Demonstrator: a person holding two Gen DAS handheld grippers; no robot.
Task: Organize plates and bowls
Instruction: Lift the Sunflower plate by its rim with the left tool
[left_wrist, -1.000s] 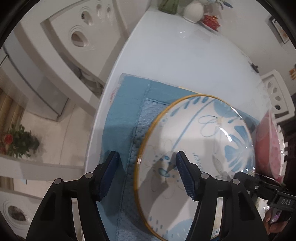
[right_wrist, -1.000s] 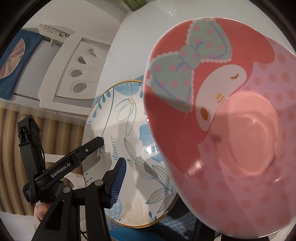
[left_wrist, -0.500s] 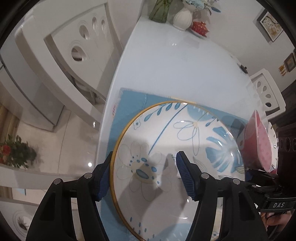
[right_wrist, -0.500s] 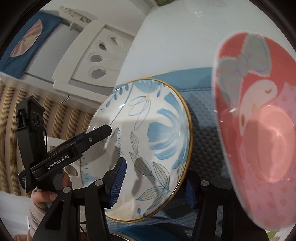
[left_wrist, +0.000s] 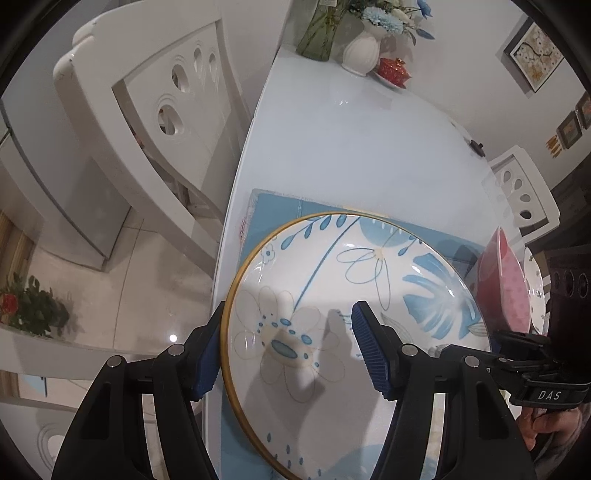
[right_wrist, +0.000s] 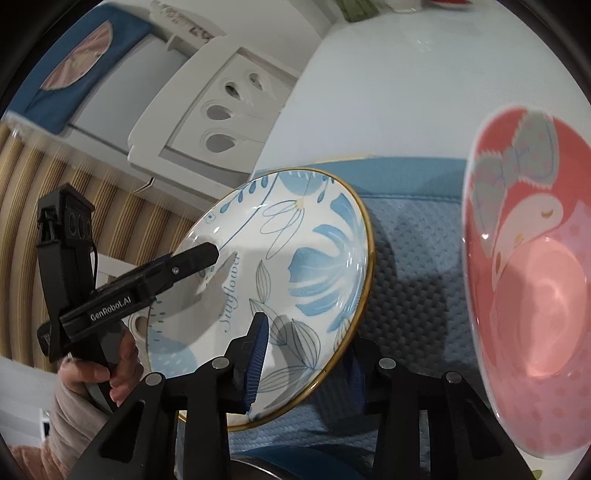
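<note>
A white plate with blue flowers and a gold rim (left_wrist: 351, 314) is held tilted over a blue mat (left_wrist: 280, 206). My left gripper (left_wrist: 288, 350) straddles its near left rim, one finger on each face, and holds it. My right gripper (right_wrist: 306, 362) straddles the plate's (right_wrist: 288, 266) opposite edge the same way. A pink cartoon plate (right_wrist: 532, 295) stands on edge at the right, also in the left wrist view (left_wrist: 506, 284). I cannot tell what supports it.
The mat (right_wrist: 413, 251) lies on a white table (left_wrist: 362, 140). White chairs (left_wrist: 147, 103) stand at the left and far right. Vases and a red pot (left_wrist: 393, 68) sit at the far end. Another white plate (left_wrist: 535, 288) stands behind the pink one.
The blue flower plate has swung away from the pink plate and tilted flatter, facing up more. The pink plate now sits farther right in both views.
</note>
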